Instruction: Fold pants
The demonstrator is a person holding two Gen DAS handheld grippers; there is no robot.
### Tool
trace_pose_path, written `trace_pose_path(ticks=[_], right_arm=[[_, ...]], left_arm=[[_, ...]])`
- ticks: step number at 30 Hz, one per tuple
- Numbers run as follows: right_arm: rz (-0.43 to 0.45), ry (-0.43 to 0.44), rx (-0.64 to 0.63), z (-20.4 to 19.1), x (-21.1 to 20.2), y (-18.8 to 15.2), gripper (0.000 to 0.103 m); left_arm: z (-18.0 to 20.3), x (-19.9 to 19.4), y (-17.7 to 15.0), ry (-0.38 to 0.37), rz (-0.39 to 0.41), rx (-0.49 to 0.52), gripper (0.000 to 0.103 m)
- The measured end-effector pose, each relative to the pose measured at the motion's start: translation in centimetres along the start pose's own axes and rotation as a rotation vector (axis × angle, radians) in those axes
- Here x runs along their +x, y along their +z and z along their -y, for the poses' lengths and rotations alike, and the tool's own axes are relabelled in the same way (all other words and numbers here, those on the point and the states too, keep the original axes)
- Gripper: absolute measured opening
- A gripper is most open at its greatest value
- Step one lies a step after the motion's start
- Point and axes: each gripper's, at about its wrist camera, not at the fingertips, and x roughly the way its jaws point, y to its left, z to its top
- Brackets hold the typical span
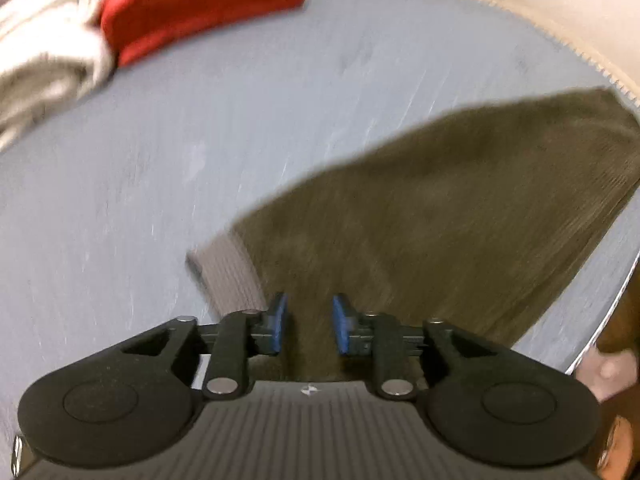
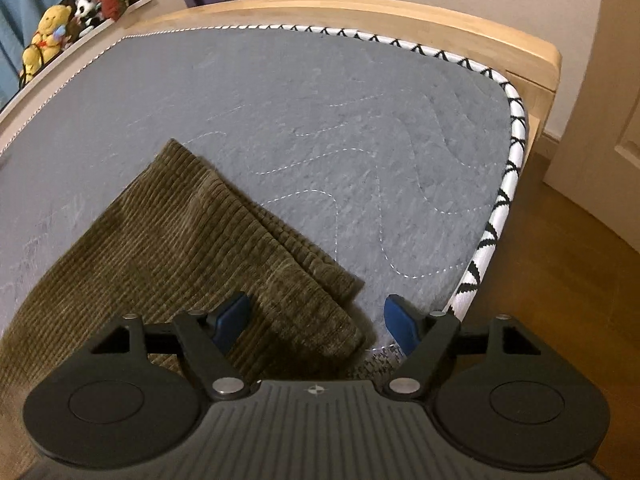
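Olive corduroy pants (image 2: 192, 240) lie flat on a grey quilted mattress (image 2: 360, 120), near its patterned edge. The right gripper (image 2: 320, 320) hangs spread wide and empty above the leg ends. The left gripper (image 1: 308, 328) hovers over blurred fabric, jaws partly apart, gripping nothing visible; folded red (image 1: 200, 4) and white (image 1: 48, 44) cloths are cut off.

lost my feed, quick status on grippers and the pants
Left gripper part open over the pants, nothing pinched. Right gripper wide open, empty. Red cloth far off, nothing in the way.
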Motion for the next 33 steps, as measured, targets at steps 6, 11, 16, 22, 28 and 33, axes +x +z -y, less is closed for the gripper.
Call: trace_pose_path(ticks=[6,11,16,22,28,33], right_arm=[[0.122,0.067,0.025,1.2,-1.9,0.5,0.076],[0.104,0.121,-0.016,1.5,-1.3,0.0,0.076],[0.07,0.106,-0.062,1.3,0.0,-0.7,0.078],[0.099,0.102,-0.111,0.1,0.2,-0.8,0.038],[0.149,0.159,-0.071,-0.8,-1.8,0.9,0.022],[0.24,0.375,-0.17,-6.9,-7.0,2.3,0.022]], left_arm=[[4.7,-1.0,3.3,-0.063,0.123,0.003,0.059],[7.7,1.3,5.8,-0.115,0.156,0.02,0.059],[8.6,3.5,6.8,-0.124,0.135,0.033,0.06],[9.4,4.1,8.1,-0.125,0.141,0.036,0.06],[10.0,3.6,9.0,-0.138,0.172,0.037,0.06],[10.1,3.6,9.3,-0.133,0.178,0.03,0.06]])
